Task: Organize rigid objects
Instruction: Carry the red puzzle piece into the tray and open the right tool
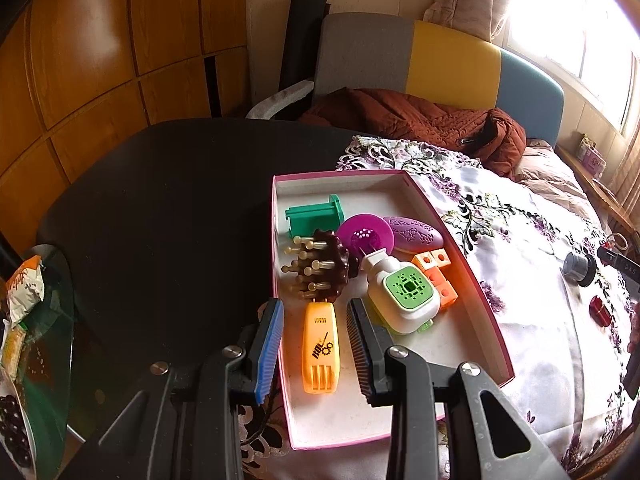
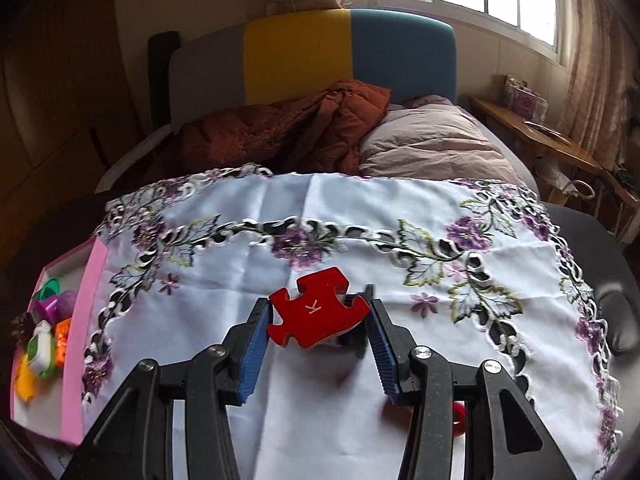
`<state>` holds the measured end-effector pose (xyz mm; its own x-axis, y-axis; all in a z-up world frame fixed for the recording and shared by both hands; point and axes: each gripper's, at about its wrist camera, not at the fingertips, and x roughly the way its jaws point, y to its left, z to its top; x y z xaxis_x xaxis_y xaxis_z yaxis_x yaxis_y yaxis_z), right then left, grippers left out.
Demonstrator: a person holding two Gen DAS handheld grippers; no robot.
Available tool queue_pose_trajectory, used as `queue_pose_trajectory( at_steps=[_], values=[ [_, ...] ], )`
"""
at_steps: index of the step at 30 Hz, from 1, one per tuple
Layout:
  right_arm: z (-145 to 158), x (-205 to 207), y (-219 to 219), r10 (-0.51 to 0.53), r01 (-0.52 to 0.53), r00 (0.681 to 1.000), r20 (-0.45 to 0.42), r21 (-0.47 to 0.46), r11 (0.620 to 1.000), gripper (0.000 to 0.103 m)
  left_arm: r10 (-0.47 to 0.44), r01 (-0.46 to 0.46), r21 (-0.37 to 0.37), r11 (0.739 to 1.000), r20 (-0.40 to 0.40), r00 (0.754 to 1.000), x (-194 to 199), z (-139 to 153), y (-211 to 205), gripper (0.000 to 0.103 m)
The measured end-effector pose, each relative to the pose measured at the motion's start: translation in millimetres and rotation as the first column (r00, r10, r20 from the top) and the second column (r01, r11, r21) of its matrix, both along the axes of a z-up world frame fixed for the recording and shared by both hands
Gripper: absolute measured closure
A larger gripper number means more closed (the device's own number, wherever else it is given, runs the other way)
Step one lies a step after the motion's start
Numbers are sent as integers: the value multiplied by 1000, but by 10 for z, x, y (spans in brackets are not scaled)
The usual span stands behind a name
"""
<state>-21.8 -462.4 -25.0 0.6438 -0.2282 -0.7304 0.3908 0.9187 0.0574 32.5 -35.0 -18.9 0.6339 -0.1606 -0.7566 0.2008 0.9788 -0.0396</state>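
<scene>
Two black claws, left claw [image 1: 314, 340] and right claw [image 2: 318, 334], with blue ribbed pads and silver screws.

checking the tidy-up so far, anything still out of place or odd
Yes. A grey cylinder and a small red piece lie loose on the cloth, outside the box. The red puzzle piece is clamped in the right gripper, not boxed yet.

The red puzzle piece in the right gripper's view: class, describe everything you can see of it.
The red puzzle piece is a flat, thick jigsaw shape with rounded tabs and notches, looking like painted wood or foam, marked with a white K. It tilts slightly, clamped at its two sides between the right gripper's blue ribbed pads, lifted above the embroidered white cloth.
</scene>
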Motion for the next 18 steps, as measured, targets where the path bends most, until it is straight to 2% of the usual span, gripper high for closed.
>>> queue_pose_trajectory(
  at_steps=[4,8,11,13,18],
  values=[
    [105,70,522,154,-155,988,20,29,988,55,13,-14,-15,1000,-12,1000,30,-28,50,71],
    [218,170,1232,354,-356,934,39,41,934,55,40,-41,-28,999,-16,999,65,-49,150,71],
    [240,246,1825,510,-511,860,35,60,858,55,62,-62,-30,998,-14,998,68,-60,242,71],
    [226,281,2225,602,-603,798,25,65,795,55,76,-77,-28,997,-17,997,70,-83,315,71],
    [49,339,3007,751,-747,660,-27,74,660,55,110,-111,-31,993,-28,993,73,-133,487,71]
  ],
)
